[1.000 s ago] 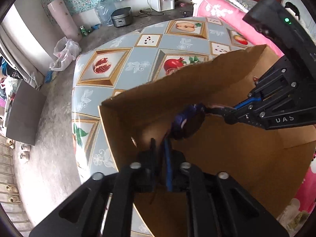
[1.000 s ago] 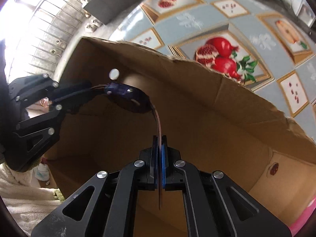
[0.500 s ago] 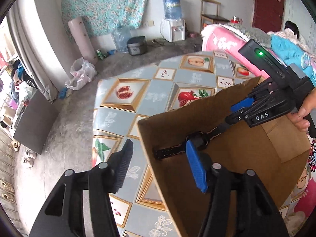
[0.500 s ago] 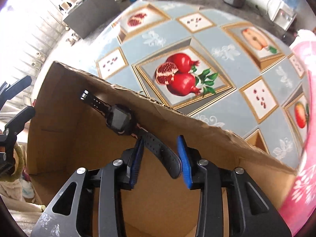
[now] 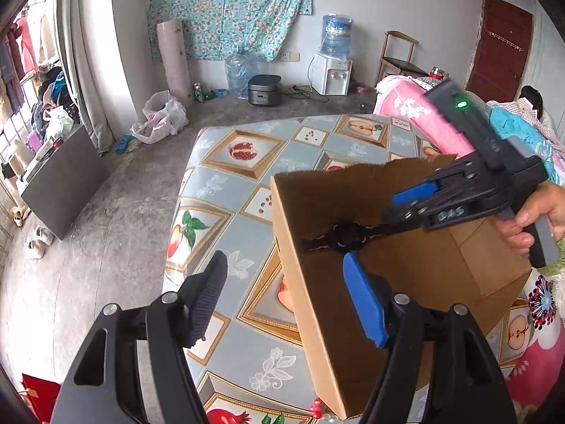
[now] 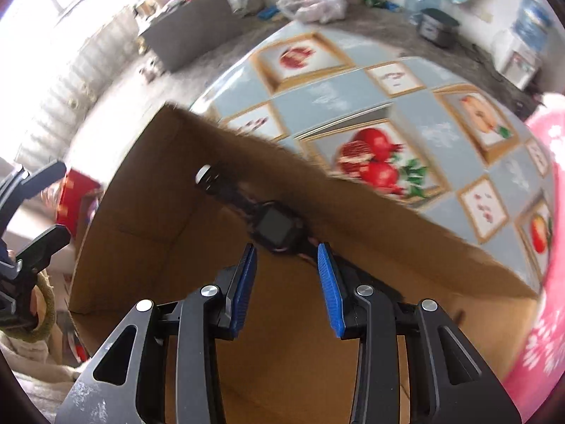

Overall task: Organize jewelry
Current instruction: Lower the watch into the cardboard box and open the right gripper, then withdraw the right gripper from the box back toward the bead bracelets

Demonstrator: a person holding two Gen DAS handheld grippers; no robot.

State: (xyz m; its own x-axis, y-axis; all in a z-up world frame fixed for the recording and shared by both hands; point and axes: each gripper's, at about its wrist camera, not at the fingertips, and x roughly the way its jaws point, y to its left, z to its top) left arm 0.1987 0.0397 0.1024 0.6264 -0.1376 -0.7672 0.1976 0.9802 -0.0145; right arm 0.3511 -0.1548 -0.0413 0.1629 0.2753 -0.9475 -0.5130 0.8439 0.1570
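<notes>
A black watch (image 5: 348,235) with a square face (image 6: 279,228) hangs level inside the open cardboard box (image 5: 416,282). One strap end reaches my right gripper (image 5: 402,205), held by a hand. In the right wrist view the strap runs between that gripper's blue pads (image 6: 326,275), which stand apart from it, so the right gripper (image 6: 286,275) is open. My left gripper (image 5: 286,296) is outside and above the box's near left corner. Its jaws are opening wide with nothing between them. It also shows at the left edge as the left gripper (image 6: 49,208).
The box stands on a table with a fruit-print cloth (image 5: 226,183). Red beads (image 5: 317,410) lie by the box's near corner. A red box (image 6: 74,198) sits beyond the box's left side. Pink bedding (image 5: 423,120) borders the table on the right.
Both grippers were shut on the watch's strap ends and have opened. The left gripper has pulled back and up out of the box; the right has risen a little.
</notes>
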